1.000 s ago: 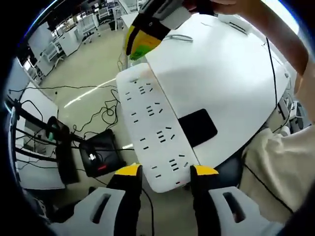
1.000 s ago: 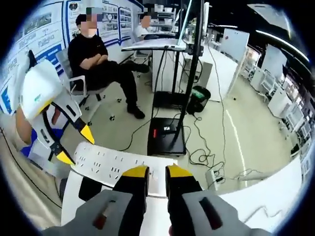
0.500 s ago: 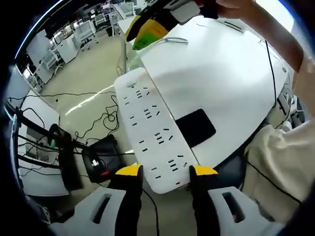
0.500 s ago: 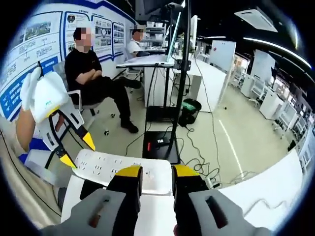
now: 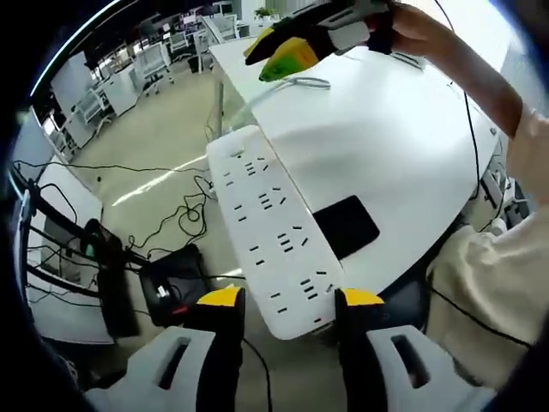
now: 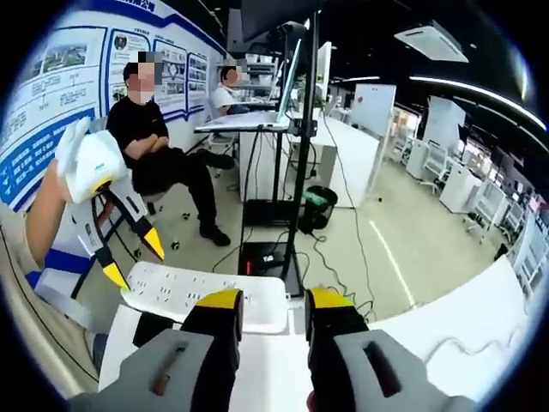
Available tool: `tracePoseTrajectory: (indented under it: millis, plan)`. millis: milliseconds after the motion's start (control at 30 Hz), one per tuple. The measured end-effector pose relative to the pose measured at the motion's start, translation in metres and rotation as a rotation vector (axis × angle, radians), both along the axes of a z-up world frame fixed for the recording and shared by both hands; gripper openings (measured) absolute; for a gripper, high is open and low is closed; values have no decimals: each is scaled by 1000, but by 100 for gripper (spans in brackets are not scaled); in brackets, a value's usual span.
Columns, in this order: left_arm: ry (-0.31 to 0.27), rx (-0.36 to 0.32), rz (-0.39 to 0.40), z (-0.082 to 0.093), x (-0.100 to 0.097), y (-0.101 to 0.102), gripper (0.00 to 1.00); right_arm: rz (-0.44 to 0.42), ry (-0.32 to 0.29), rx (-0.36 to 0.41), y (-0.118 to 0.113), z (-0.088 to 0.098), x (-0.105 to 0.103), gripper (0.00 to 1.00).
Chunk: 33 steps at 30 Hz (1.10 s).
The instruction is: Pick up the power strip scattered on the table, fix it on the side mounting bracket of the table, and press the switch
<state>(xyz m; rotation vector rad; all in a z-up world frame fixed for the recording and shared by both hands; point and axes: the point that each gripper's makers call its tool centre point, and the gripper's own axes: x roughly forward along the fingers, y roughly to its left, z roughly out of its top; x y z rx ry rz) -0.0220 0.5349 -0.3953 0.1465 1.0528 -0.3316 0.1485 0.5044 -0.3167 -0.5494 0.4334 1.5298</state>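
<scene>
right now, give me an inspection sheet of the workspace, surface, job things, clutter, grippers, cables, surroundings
surface: white table, mostly bare, with a rounded edge.
job's things: white power strip lying along the table edge, sockets up, one end overhanging; its switch cannot be made out. Mounting bracket: nothing seen.
clutter: flat black rectangle on the table beside the strip.
grippers: left gripper open, its jaws either side of the strip's near end; right gripper open above the strip's other end.
cables: black cable across the table; a thin white cable near the far edge; loose cables on the floor.
surroundings: black box and stand on the floor, two seated people, wall posters, desks.
</scene>
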Motion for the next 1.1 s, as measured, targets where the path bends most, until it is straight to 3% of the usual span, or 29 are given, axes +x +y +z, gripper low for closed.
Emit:
tracePoseTrajectory:
  millis: [167, 267, 467, 533, 667, 800, 1000, 1100]
  plan:
    - [-84, -38, 10, 13, 11, 2, 47, -16, -12, 35, -3, 8, 3, 29]
    - [-180, -36, -21, 26, 20, 1, 45, -17, -52, 68, -7, 14, 5, 35]
    - [-324, -69, -35, 46, 32, -12, 50, -47, -61, 103, -23, 27, 6, 40]
    - [-358, -78, -12, 52, 31, -16, 50, -61, -62, 120, -28, 33, 6, 42]
    - [-473, -95, 37, 71, 50, -11, 50, -101, -67, 170, -47, 46, 5, 44]
    - [-492, -88, 18, 79, 52, -17, 52, -124, -81, 204, -68, 58, 6, 45]
    - [-615, -78, 18, 107, 74, -23, 53, -199, -107, 264, -116, 79, 16, 46]
    - [-590, -67, 6, 107, 78, -31, 54, -238, -118, 286, -141, 89, 21, 46]
